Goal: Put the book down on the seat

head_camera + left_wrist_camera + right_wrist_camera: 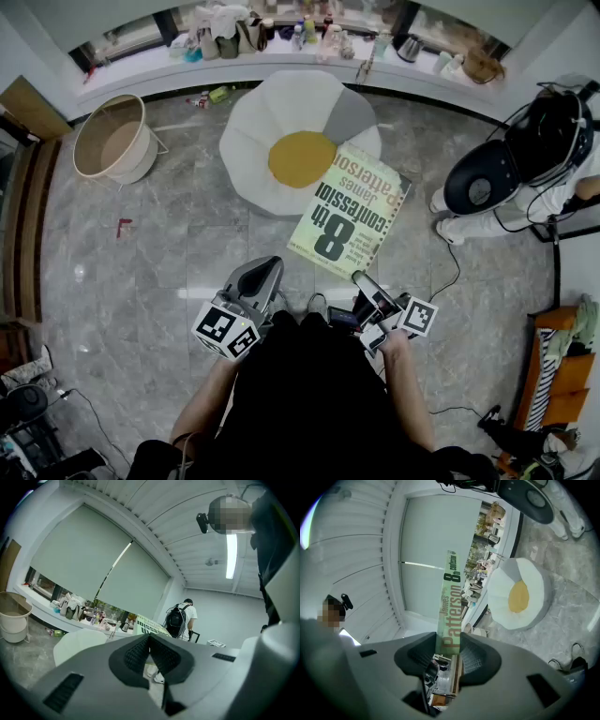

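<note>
Grey marble floor below: the right gripper [362, 279] clamps the book [349, 221] at its near edge, its long axis running ahead of the jaws toward the egg-shaped seat [258, 127]. The left gripper [264, 269] is closed, empty.

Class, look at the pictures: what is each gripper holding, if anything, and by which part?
The right gripper clamps the pale green book by the near end of its spine. The left gripper is shut on nothing.
</note>
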### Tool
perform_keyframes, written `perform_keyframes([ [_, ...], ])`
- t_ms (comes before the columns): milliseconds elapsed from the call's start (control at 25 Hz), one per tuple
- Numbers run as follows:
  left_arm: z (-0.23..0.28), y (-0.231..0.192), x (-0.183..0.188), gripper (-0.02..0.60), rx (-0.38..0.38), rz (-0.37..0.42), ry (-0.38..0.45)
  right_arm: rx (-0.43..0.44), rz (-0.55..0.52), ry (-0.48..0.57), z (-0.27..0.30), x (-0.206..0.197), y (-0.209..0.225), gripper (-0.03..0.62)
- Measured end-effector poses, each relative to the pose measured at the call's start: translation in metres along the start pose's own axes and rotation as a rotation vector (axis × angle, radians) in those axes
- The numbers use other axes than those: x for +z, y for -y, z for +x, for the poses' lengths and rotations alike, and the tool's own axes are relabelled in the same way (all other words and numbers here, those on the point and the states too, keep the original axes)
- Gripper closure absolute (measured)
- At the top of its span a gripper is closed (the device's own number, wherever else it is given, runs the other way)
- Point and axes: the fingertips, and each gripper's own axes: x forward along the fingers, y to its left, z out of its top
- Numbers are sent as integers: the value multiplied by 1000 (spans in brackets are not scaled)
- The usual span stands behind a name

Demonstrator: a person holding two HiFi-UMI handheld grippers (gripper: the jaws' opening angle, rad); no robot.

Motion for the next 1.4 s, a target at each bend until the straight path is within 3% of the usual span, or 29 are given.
perform_keyframes([
  [840,10,9,-1,569,-18,38,-16,41,6,-5,0,1,-7,425],
  [1400,-2,1,-13,569,-62,48,-51,11,16,42,2,-5,-9,424],
])
